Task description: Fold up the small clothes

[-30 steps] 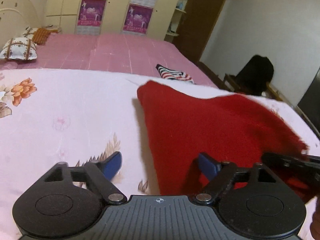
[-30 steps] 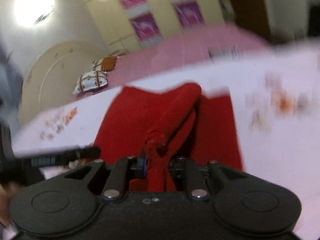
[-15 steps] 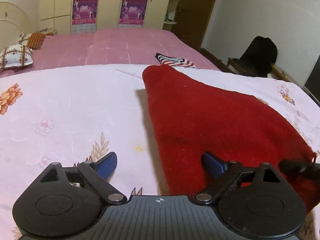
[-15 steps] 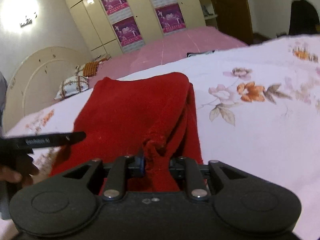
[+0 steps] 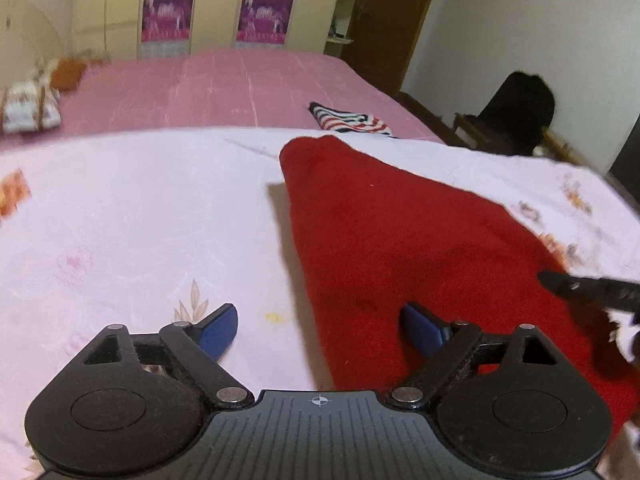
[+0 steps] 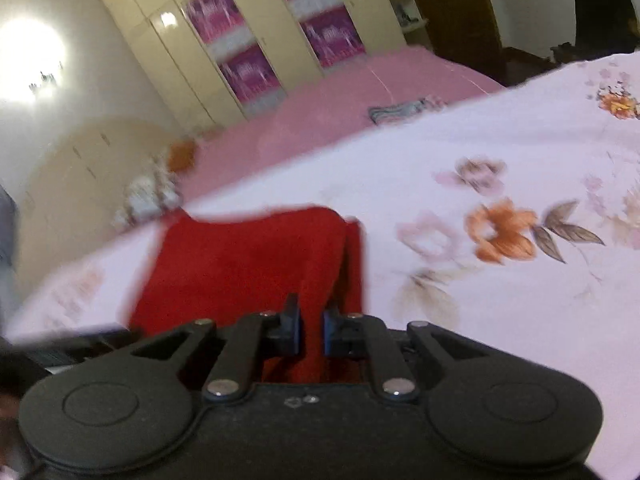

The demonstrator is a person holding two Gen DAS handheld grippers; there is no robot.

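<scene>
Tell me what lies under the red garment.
The red garment lies on the floral bedsheet, which shows all around it. Anything between cloth and sheet is covered. Its near edge sits between the right gripper jaws.

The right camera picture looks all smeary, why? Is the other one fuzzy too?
Right wrist view: motion blur smears the wardrobe posters and pillows, and the wall lamp glares white. Left wrist view: sharper, with the red cloth clear and slight blur at the edges.
</scene>
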